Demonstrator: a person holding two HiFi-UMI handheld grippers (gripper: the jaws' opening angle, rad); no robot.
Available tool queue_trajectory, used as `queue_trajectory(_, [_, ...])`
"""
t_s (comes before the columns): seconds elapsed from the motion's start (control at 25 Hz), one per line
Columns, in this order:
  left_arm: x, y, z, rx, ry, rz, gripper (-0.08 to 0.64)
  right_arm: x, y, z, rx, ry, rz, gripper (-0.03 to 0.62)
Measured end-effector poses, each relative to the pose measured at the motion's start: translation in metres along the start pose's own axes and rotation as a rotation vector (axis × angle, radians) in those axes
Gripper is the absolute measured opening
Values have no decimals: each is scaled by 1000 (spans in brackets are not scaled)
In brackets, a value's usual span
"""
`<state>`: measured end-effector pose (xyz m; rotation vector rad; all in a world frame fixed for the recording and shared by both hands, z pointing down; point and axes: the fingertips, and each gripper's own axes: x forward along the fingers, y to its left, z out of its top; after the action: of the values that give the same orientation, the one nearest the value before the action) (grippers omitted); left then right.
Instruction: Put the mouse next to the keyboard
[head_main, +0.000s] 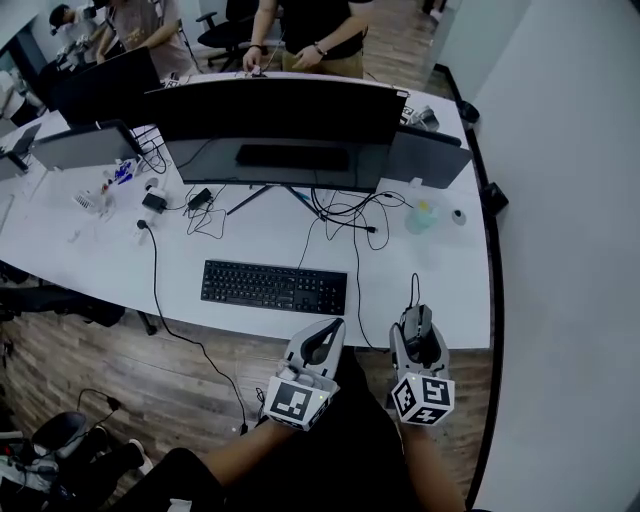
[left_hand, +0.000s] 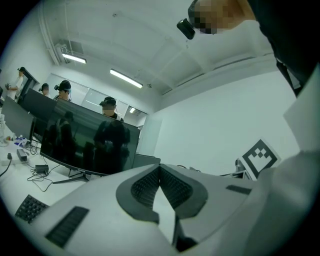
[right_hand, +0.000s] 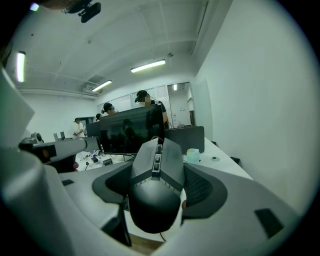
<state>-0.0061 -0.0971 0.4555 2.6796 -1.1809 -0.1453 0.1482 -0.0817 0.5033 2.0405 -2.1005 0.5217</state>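
A black keyboard (head_main: 273, 287) lies on the white desk (head_main: 440, 290), below the wide monitor. The black wired mouse (head_main: 418, 322) is held at the desk's front edge, to the right of the keyboard. My right gripper (head_main: 419, 334) is shut on it, and its cable runs up onto the desk. In the right gripper view the mouse (right_hand: 156, 186) fills the gap between the jaws of my right gripper (right_hand: 158, 167). My left gripper (head_main: 323, 341) hangs just off the desk's front edge below the keyboard's right end. It is shut and empty, with its pads (left_hand: 172, 187) pressed together.
A wide dark monitor (head_main: 285, 130) stands behind the keyboard, with tangled cables (head_main: 345, 215) at its foot. A pale green cup (head_main: 421, 215) sits at the right rear. Smaller screens and clutter lie at the left. People stand beyond the desk's far side.
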Motion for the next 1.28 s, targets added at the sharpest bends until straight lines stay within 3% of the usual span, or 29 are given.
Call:
queue_trajectory(0.16, [34, 3, -3, 19, 6, 17, 5, 28, -13, -9, 8, 31, 18, 314])
queue_trajectory(0.36, [64, 25, -6, 27, -18, 118, 5, 71, -30, -26, 11, 79, 11, 314])
queue_trajectory(0.52, [83, 33, -24, 29, 25, 151, 5, 104, -41, -43, 11, 126, 15, 314])
queue_trajectory(0.88, [132, 42, -57, 18, 157, 139, 5, 158, -57, -107, -39, 291, 46, 314])
queue_trajectory(1.28, [152, 51, -74, 6, 213, 158, 5, 195, -70, -178, -74, 439, 79, 314])
